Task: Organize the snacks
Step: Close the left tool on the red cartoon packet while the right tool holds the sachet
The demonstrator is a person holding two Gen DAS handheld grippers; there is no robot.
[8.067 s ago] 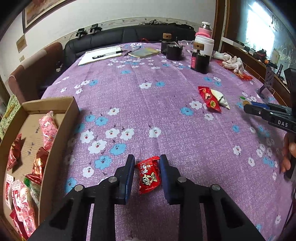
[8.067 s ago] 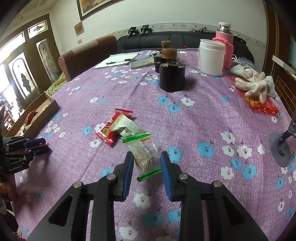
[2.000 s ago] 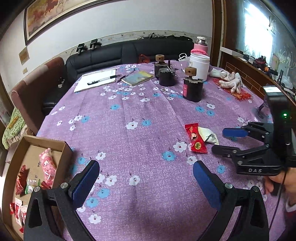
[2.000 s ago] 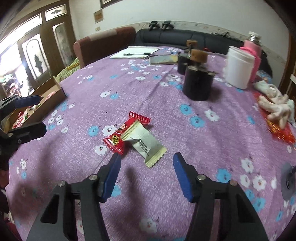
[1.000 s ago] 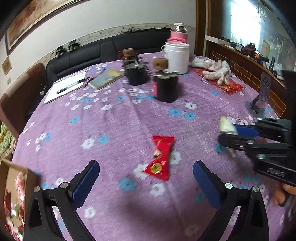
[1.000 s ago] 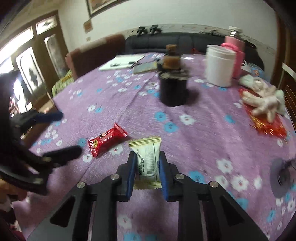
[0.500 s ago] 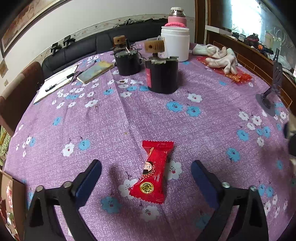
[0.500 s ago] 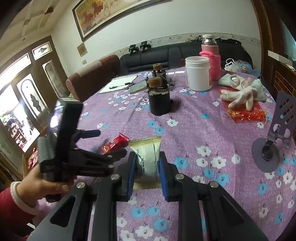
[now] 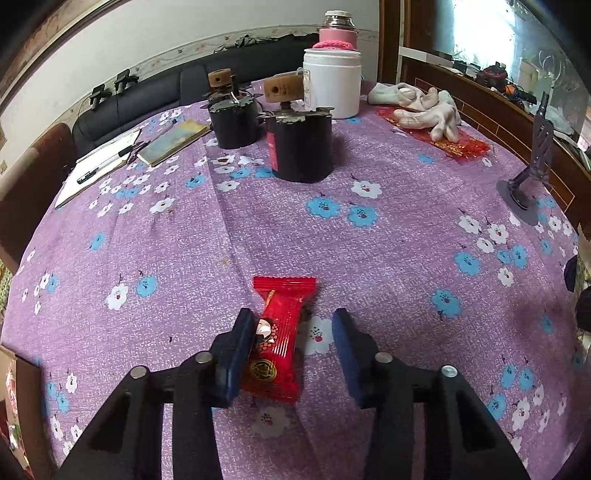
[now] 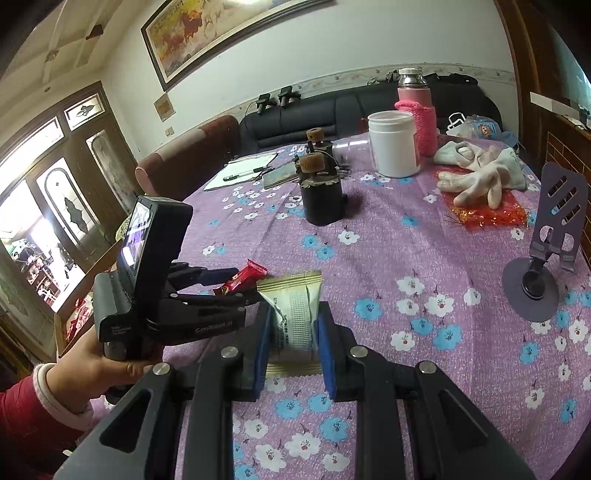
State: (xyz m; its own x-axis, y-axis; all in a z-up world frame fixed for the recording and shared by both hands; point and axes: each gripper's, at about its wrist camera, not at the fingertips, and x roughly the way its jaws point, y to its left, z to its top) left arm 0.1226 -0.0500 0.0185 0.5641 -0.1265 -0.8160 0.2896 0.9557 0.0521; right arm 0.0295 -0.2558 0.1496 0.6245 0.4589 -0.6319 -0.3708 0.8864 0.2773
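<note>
A red snack packet (image 9: 277, 338) lies on the purple flowered tablecloth (image 9: 388, 258). My left gripper (image 9: 293, 345) is open around it: the left pad touches the packet, the right pad stands apart. The packet also shows in the right wrist view (image 10: 243, 279), between the left gripper's fingers (image 10: 214, 284). My right gripper (image 10: 293, 341) is shut on a cream-white snack packet (image 10: 293, 315) and holds it above the table. The cardboard box (image 10: 79, 291) with snacks sits at the table's left edge.
Two black canisters (image 9: 299, 144) with cork knobs, a white jar (image 9: 332, 83), a pink flask (image 9: 338, 33), white gloves (image 9: 424, 107) on red foil, a notebook with pen (image 9: 99, 162) and a grey phone stand (image 10: 546, 251) stand on the far and right parts of the table.
My left gripper has come down over the red packet and its fingers have narrowed around it. My right gripper still holds the cream packet and has risen a little.
</note>
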